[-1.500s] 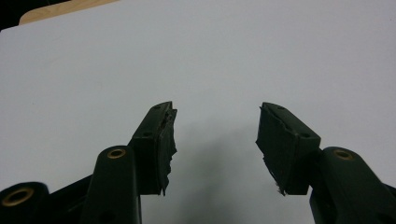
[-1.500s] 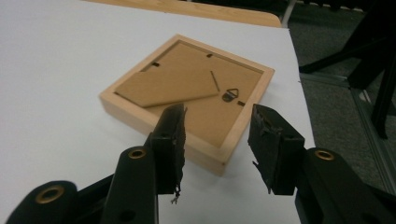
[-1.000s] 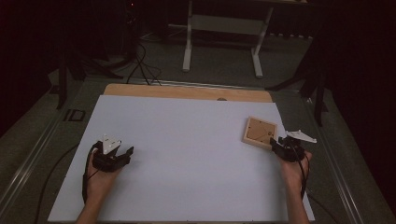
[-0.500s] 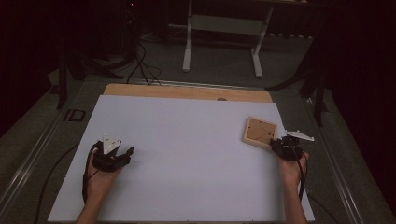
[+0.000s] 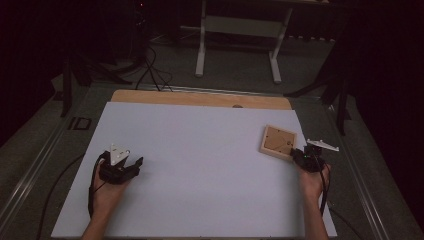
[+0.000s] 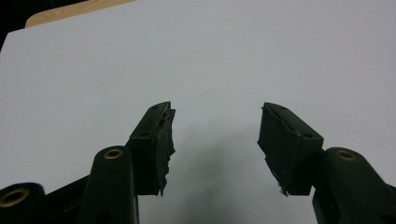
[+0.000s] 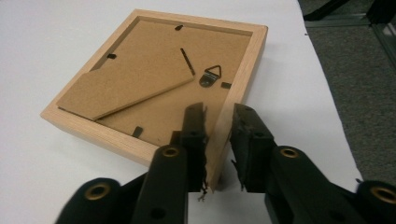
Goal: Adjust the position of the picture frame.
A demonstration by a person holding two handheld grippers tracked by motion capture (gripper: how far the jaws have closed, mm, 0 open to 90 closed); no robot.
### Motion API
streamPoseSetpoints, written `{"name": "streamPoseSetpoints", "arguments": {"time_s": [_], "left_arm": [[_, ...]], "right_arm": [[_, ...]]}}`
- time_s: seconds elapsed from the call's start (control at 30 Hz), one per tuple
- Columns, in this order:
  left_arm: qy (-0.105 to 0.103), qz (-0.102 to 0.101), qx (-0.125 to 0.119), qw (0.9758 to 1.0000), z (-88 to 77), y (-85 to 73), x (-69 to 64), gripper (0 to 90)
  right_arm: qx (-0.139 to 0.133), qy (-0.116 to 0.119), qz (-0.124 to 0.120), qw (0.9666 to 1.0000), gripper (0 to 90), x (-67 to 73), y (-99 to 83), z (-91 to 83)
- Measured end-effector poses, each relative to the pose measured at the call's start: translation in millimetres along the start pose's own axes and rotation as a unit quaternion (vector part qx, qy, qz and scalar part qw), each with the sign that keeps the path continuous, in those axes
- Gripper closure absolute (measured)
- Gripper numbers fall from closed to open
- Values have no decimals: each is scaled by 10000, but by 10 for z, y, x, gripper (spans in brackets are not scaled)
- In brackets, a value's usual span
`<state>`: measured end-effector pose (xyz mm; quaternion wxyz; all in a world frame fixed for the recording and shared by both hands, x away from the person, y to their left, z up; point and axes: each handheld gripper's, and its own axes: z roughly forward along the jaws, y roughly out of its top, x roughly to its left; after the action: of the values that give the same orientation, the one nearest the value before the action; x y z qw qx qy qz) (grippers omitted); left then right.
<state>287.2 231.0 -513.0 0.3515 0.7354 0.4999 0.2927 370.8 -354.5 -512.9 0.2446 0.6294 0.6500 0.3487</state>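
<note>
The frame (image 7: 140, 135) at three o'clock was pale wood, its backing brown with small black clips and a dark metal hanger (image 7: 212, 76). The sheet (image 5: 200, 150) was plain white; the table's (image 5: 200, 98) twelve-o'clock edge showed tan wood. Both grippers' pads (image 6: 161, 144) were black.

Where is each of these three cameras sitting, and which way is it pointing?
High view: above the person's side, looking forward and down on the white table; both forearms, left gripper, right gripper.
Left gripper view: rides the left gripper, looking along its open jaws at bare table.
Right gripper view: rides the right gripper, whose jaws have just been closing around the rim of the wooden picture frame.
Shared: the frame shows in high and right views.
</note>
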Motion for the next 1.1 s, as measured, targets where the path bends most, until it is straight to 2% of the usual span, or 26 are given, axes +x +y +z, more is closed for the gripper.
{"name": "streamPoseSetpoints", "arguments": {"time_s": [0.2,0.5,1.1], "left_arm": [[-4,49,18,10000,4,2,-8,446],[2,56,19,10000,11,2,-17,446],[20,116,47,9999,14,3,-28,446]], "right_arm": [[11,-45,-72,10000,784,7,0,-5],[4,13,-171,9999,784,73,-10,2],[7,320,-560,9979,784,364,-71,8]]}}
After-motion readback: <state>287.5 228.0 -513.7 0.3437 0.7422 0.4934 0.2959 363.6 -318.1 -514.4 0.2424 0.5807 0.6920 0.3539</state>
